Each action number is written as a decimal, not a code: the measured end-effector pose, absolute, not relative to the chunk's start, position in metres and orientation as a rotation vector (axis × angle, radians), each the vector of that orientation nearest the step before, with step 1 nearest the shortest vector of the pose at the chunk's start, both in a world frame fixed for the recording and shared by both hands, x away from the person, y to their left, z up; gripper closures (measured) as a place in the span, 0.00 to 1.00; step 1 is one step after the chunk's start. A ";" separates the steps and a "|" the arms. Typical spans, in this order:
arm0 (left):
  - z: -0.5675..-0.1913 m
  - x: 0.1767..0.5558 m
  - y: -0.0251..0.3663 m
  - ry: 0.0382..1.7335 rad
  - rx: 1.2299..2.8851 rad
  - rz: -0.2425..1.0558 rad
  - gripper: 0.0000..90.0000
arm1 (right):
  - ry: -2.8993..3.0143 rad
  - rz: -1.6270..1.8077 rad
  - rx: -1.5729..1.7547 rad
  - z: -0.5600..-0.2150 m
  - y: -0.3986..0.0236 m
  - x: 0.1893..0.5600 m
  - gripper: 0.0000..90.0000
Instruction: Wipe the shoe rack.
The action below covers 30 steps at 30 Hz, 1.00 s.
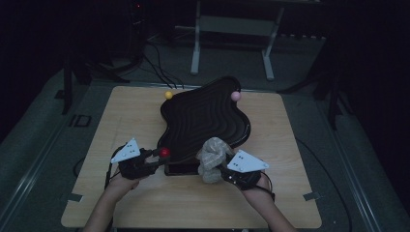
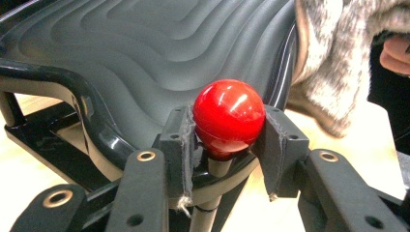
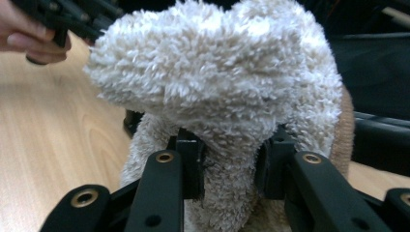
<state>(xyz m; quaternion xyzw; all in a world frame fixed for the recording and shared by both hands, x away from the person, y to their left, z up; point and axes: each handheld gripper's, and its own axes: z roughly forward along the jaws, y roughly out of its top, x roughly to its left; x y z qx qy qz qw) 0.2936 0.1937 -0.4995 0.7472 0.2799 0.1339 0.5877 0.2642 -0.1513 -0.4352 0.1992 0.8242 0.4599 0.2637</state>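
Observation:
A black wavy ridged tray [image 1: 205, 118] stands on a frame in the middle of the wooden table [image 1: 125, 121]. A red ball knob [image 2: 229, 117] on a short stem sits at the tray's near left corner, and my left gripper [image 2: 230, 140] is shut on it, one pad on each side. The knob [image 1: 165, 152] and left gripper [image 1: 153, 157] also show in the high view. My right gripper [image 3: 229, 166] is shut on a fluffy cream cloth [image 3: 217, 92], bunched up at the tray's near edge. In the high view that cloth [image 1: 212, 157] hangs just left of the right gripper [image 1: 223, 170].
A yellow ball knob [image 1: 168, 95] and a pink ball knob [image 1: 235, 96] sit at the tray's far corners. A white metal stand [image 1: 232, 34] is on the floor beyond the table. Bare wood lies along the near edge and both sides.

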 end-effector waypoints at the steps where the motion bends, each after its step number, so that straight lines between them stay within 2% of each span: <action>1: -0.500 0.294 0.194 0.653 1.738 0.310 0.66 | 2.231 1.243 0.533 -0.434 -0.149 0.264 0.76; 6: -0.500 0.294 0.194 0.651 1.735 0.305 0.66 | 2.183 1.273 0.511 -0.418 -0.144 0.263 0.76; 12: -0.500 0.294 0.194 0.649 1.740 0.308 0.66 | 2.236 1.231 0.534 -0.441 -0.129 0.269 0.76; 18: -0.500 0.294 0.194 0.648 1.743 0.302 0.66 | 2.202 1.261 0.544 -0.424 -0.121 0.270 0.76; 24: -0.500 0.294 0.194 0.647 1.749 0.306 0.66 | 2.257 1.213 0.533 -0.444 -0.109 0.271 0.76; 30: -0.500 0.294 0.194 0.646 1.753 0.305 0.66 | 2.207 1.250 0.538 -0.431 -0.108 0.269 0.76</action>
